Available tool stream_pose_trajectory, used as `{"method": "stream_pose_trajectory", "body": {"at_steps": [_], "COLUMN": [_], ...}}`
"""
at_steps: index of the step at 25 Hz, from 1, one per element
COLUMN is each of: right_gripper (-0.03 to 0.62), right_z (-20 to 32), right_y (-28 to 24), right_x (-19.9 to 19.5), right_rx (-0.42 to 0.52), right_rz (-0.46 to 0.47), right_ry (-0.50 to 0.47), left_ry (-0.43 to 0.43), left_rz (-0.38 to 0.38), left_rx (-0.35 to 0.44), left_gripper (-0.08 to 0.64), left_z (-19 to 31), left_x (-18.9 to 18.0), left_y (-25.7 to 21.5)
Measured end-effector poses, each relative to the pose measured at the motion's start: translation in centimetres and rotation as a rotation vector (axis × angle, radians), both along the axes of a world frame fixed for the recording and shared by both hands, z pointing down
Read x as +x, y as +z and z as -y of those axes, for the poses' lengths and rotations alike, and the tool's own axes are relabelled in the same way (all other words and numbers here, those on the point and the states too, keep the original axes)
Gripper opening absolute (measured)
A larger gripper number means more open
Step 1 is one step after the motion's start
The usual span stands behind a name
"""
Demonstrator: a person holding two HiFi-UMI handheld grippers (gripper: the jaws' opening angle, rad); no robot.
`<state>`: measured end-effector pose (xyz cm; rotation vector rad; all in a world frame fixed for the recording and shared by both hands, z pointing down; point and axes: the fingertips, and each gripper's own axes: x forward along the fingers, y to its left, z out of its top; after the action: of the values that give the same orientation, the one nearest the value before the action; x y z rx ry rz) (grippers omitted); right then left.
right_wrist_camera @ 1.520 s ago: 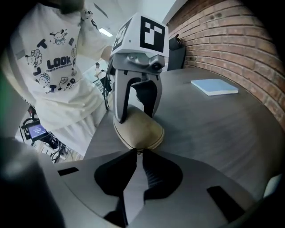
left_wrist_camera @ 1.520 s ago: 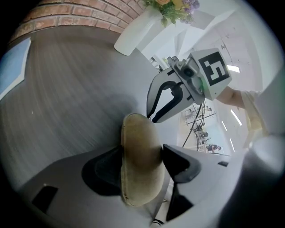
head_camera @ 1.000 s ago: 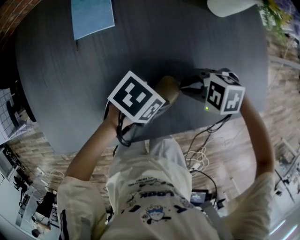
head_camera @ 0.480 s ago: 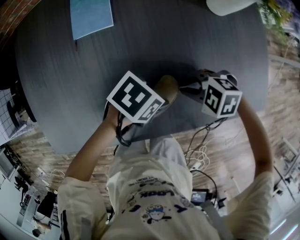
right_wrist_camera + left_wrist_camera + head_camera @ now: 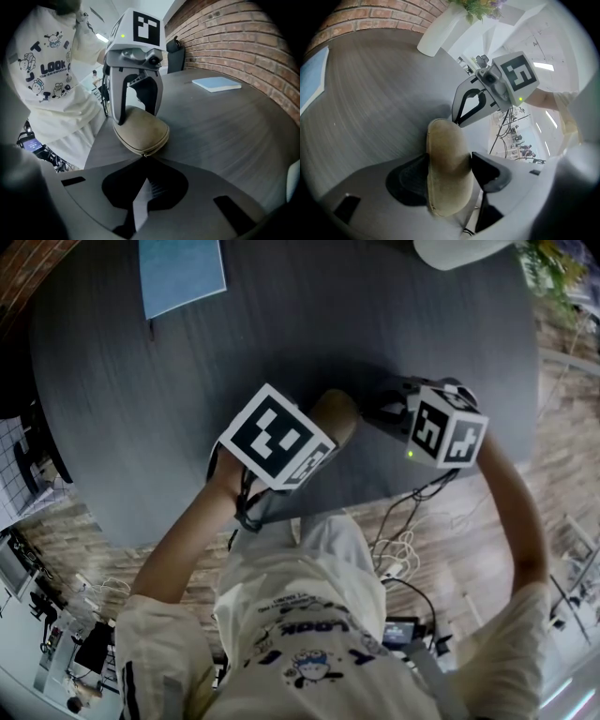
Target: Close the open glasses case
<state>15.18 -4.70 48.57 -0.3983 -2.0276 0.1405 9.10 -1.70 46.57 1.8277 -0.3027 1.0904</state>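
Glasses case point(image 5: 446, 168): tan, lying on the dark tabletop point(image 5: 281, 334) near the edge closest to the person, between the two grippers.

Left gripper point(image 5: 449, 171): jaws pinching the case across its width, one pad on each long side. Only the left gripper view shows this. In the head view its marker cube point(image 5: 277, 437) covers the jaws and most of the case, and just the rounded far end of the case sticks out.

Right gripper point(image 5: 143, 159): jaws have just been closing and are now pressed together. The tips sit right at the case's near end, where the zip seam finishes. Can't tell whether anything thin is caught there; no bulk of the case is between the pads.

The right gripper view gives the best look at the case: lid down, seam line closed along the visible edge, left gripper straddling its far half. It also shows the person's printed shirt point(image 5: 51, 89) behind and a brick wall point(image 5: 234, 37) on the other side.

The left gripper view shows the right gripper head-on, just past the case end. The head view can't resolve that gap.

Around:
- A blue notebook point(image 5: 183, 273) lies at the far tabletop edge, well apart from the case.
- A white vase point(image 5: 440, 33) with flowers point(image 5: 480, 7) stands at the far rim.
- Cables point(image 5: 403, 559) lie on the wooden floor point(image 5: 487, 512) below.
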Motion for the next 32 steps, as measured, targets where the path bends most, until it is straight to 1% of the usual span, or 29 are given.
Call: {"method": "stream_pose_trajectory", "body": {"at_steps": [4, 6, 8, 12, 14, 18, 22, 27, 30, 31, 32], "right_gripper": [0.002, 0.002, 0.002, 0.002, 0.002, 0.002, 0.002, 0.002, 0.002, 0.002, 0.002], "right_z": [0.5, 1.1, 1.5, 2.9, 3.5, 4.4, 4.5, 4.7, 4.5, 4.5, 4.8], "right_y": [0.0, -0.1, -0.2, -0.3, -0.1, 0.2, -0.4, -0.5, -0.1, 0.1, 0.2], "right_x": [-0.2, -0.8, -1.3, -1.9, -2.6, -4.2, -4.6, -4.6, -5.3, -5.6, -6.1], "right_rx": [0.015, 0.014, 0.007, 0.006, 0.011, 0.015, 0.014, 0.013, 0.012, 0.012, 0.010], "right_rz": [0.022, 0.038, 0.044, 0.070, 0.080, 0.083, 0.037, 0.011, 0.002, 0.006, 0.025], "right_ry": [0.032, 0.053, 0.060, 0.106, 0.110, 0.079, -0.004, -0.069, -0.094, -0.089, -0.063], "left_ry": [0.033, 0.041, 0.042, 0.040, 0.044, 0.052, 0.051, 0.052, 0.059, 0.061, 0.063], "left_rz": [0.022, 0.032, 0.031, 0.023, 0.025, 0.030, 0.018, 0.006, 0.002, -0.001, -0.005], "left_rx": [0.025, 0.022, 0.016, 0.022, 0.023, 0.020, 0.023, 0.020, 0.018, 0.016, 0.014], "left_gripper": [0.281, 0.282, 0.282, 0.284, 0.284, 0.285, 0.287, 0.288, 0.291, 0.293, 0.293], "left_z": [0.0, -0.1, -0.2, -0.1, -0.2, -0.3, -0.2, -0.1, -0.2, -0.3, -0.3], "left_x": [0.0, -0.3, -0.4, 0.0, 0.2, 0.0, 0.1, 0.6, 0.2, 0.1, 0.1], "left_y": [0.2, 0.4, 0.4, 0.2, 0.3, 0.6, 0.5, 0.3, 0.7, 0.8, 0.9]}}
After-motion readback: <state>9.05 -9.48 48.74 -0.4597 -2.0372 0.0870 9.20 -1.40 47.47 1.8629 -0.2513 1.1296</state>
